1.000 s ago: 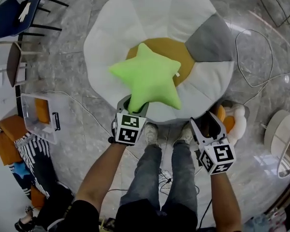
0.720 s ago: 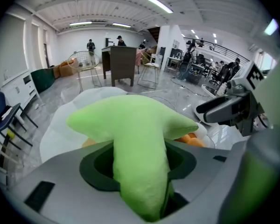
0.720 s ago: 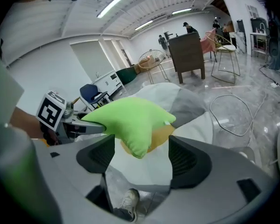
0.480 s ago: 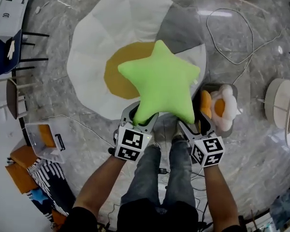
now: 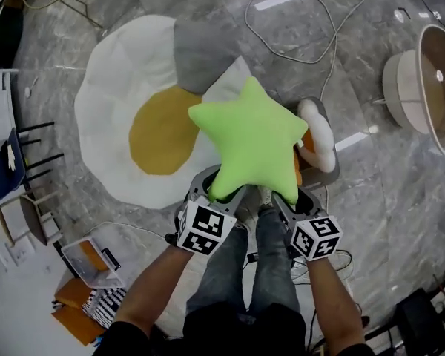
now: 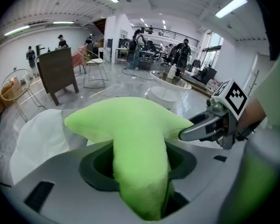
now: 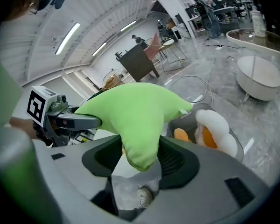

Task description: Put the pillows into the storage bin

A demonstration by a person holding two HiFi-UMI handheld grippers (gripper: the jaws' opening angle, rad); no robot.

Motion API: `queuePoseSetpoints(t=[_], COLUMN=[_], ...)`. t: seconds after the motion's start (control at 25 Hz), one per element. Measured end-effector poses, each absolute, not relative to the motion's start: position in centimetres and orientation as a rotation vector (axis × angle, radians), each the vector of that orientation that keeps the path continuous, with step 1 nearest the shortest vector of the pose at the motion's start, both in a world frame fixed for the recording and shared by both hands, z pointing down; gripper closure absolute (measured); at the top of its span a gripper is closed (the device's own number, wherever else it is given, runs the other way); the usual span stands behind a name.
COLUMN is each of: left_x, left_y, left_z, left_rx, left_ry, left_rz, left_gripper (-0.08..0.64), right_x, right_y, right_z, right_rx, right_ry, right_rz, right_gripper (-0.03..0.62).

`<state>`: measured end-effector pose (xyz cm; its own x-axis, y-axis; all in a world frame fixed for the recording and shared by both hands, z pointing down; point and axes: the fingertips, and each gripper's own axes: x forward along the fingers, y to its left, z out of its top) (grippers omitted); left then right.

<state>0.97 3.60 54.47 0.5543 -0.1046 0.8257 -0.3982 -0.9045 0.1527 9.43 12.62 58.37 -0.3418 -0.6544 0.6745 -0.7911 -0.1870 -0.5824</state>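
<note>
A bright green star pillow (image 5: 252,143) hangs in the air in front of me, held by both grippers. My left gripper (image 5: 221,193) is shut on its lower left arm (image 6: 140,171). My right gripper (image 5: 285,199) has just been closing, with the star's lower right arm (image 7: 137,148) between its jaws, and is shut on it. Just past the star's right side stands the dark grey storage bin (image 5: 331,175). A white-and-orange fried-egg pillow (image 5: 319,130) lies in it. The right gripper view shows the bin (image 7: 239,148) and that egg pillow (image 7: 214,127) under the star.
A big fried-egg floor cushion (image 5: 133,124) lies at the left on the marble floor. Loose cables (image 5: 297,21) run behind the bin. A round white stand (image 5: 411,80) is at the far right, chairs (image 5: 7,165) at the far left, and a clear box (image 5: 93,258) at the lower left.
The star has come up off the floor cushion and moved right, over towards the bin. The right gripper has swung in and taken hold of its lower right arm.
</note>
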Motion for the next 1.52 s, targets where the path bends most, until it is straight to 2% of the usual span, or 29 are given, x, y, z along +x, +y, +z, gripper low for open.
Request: queuePoseSetpoints(t=[0.28,0.8,1.28,1.52], left_x=[6.3,8.6,13.1,14.2], left_y=[7.1,10.1,9.2,7.9], left_z=[56.9,60.6,63.9,63.8], left_rx=[2.441,2.337,2.313,2.388], left_ry=[-0.165,0.159,0.136,0.039], left_rz=[1.357,1.504,1.447,1.356], left_gripper=[0.305,0.278,0.23,0.208], right_x=[13.2,12.6,16.1,17.7], right_y=[17.5,22.1,21.8,21.9], right_z=[59.9,62.6,65.8,66.3], right_rx=[1.856,1.985,2.037,2.055], right_ry=[-1.748,-1.529,-1.39,-1.345], right_rz=[1.661,1.855,1.901,1.772], right_gripper=[0.344,0.35,0.348,0.342])
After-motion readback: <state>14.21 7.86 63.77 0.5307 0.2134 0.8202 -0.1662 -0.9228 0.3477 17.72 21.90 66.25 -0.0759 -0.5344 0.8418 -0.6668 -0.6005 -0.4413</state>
